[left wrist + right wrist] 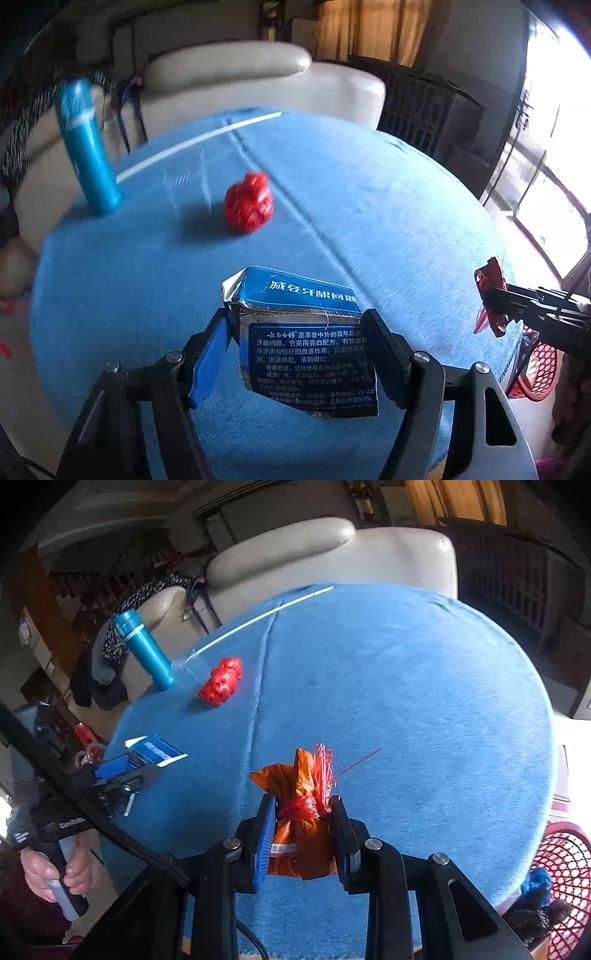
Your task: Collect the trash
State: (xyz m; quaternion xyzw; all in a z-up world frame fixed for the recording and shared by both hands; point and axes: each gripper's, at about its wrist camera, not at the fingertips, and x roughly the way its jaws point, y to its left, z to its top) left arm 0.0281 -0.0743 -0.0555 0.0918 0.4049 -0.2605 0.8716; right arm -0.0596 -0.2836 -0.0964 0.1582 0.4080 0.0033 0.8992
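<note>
Crumpled blue carton [303, 343], orange pouch [301, 834]

Cream sofa [229, 70] behind blue-clothed table [388, 206] (bright window [554, 177] beside)

Lived-in home sitting room.

Marked as such by a cream leather sofa [332, 554] with padded cushions behind a round counter covered in blue cloth [406, 701], golden-yellow curtains [373, 26] at the back, bright floor-length windows [554, 192] along the right, a dark speckled garment [122, 635] draped over the sofa arm, and a red plastic mesh basket [565, 860] down beside the counter.
</note>
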